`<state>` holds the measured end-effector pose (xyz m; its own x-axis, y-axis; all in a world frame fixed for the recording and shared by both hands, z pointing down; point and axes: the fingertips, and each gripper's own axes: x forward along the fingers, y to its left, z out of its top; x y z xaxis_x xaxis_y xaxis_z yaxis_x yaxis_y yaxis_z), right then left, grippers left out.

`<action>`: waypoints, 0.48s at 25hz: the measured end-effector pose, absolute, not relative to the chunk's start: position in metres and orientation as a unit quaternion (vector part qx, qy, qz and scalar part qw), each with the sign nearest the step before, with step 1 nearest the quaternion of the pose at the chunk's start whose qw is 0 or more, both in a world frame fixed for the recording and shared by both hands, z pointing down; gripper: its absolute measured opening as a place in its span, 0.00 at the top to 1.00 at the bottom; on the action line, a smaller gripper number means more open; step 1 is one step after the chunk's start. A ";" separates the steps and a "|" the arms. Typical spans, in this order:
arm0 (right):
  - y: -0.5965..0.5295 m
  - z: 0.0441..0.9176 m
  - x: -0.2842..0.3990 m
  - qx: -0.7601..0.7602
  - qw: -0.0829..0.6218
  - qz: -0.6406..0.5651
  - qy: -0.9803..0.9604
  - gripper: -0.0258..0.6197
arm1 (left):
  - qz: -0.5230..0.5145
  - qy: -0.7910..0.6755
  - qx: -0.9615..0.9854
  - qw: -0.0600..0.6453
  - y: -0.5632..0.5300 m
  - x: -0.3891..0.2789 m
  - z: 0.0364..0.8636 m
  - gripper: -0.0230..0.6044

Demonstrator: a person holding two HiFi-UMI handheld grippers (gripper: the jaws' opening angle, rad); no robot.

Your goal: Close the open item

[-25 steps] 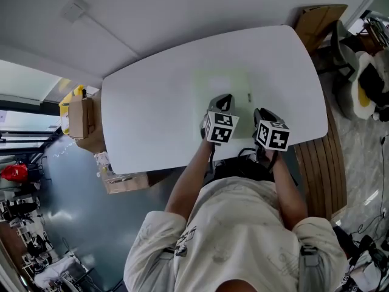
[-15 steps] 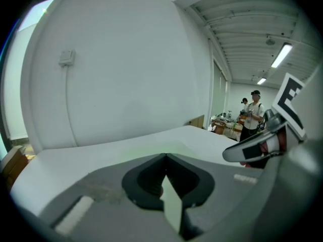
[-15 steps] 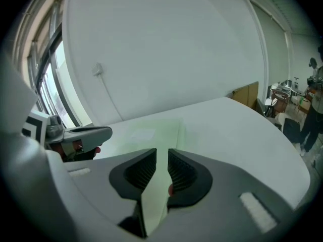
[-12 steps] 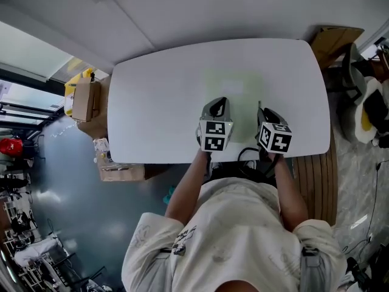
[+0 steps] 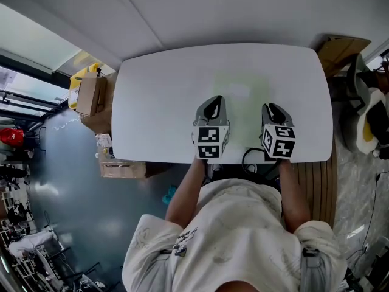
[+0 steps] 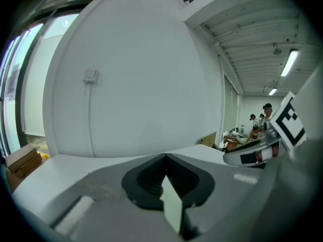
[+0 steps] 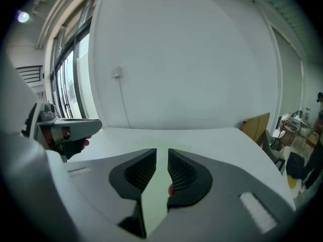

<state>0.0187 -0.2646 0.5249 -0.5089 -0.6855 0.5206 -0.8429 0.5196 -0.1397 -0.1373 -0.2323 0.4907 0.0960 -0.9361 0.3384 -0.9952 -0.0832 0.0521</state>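
Observation:
A flat pale green thing (image 5: pixel 239 90) lies on the white table (image 5: pixel 158 102), too washed out to tell what it is or whether it is open. Both grippers hang in the air over the table's near edge, on my side of it, touching nothing. My left gripper (image 5: pixel 213 102) (image 6: pixel 165 156) has its tips together with nothing between them. On my right gripper (image 5: pixel 271 107) (image 7: pixel 162 153) a narrow gap shows between the jaws, and nothing is in it. Each gripper view shows the other gripper at its side: the right gripper (image 6: pixel 262 147), the left gripper (image 7: pixel 65 127).
Cardboard boxes (image 5: pixel 91 93) stand on the floor left of the table, and another box (image 5: pixel 340 46) at its far right corner. A chair (image 5: pixel 372 117) and wooden slats (image 5: pixel 316 181) are on the right. A plain white wall (image 6: pixel 141 74) rises behind the table.
Both grippers have lifted and drawn back toward the table's near edge, and have rolled more upright. Their jaws look unchanged. The head view has shifted.

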 end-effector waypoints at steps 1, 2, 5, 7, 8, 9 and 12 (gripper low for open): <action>-0.265 0.519 0.018 0.452 0.201 0.184 -0.850 0.85 | 0.104 -0.665 0.728 0.130 -0.231 -0.138 0.483 0.96; -0.265 0.513 0.018 0.453 0.196 0.176 -0.852 0.85 | 0.099 -0.667 0.728 0.125 -0.230 -0.139 0.476 0.96; -0.266 0.496 0.017 0.458 0.185 0.146 -0.857 0.85 | 0.081 -0.674 0.726 0.105 -0.229 -0.141 0.457 0.96; -0.267 0.483 0.017 0.461 0.177 0.123 -0.861 0.85 | 0.071 -0.678 0.726 0.090 -0.228 -0.142 0.443 0.96; -0.267 0.475 0.017 0.462 0.172 0.112 -0.862 0.85 | 0.068 -0.680 0.726 0.080 -0.228 -0.143 0.436 0.96; -0.267 0.468 0.017 0.464 0.167 0.103 -0.864 0.85 | 0.066 -0.682 0.725 0.069 -0.226 -0.143 0.429 0.96; -0.267 0.447 0.016 0.468 0.149 0.078 -0.867 0.85 | 0.057 -0.687 0.723 0.041 -0.222 -0.143 0.409 0.96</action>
<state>0.0160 -0.2668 0.4471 -0.5166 -0.7890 0.3325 -0.8358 0.5490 0.0041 -0.1431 -0.2219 0.4086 0.0497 -0.9892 0.1382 -0.9984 -0.0527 -0.0183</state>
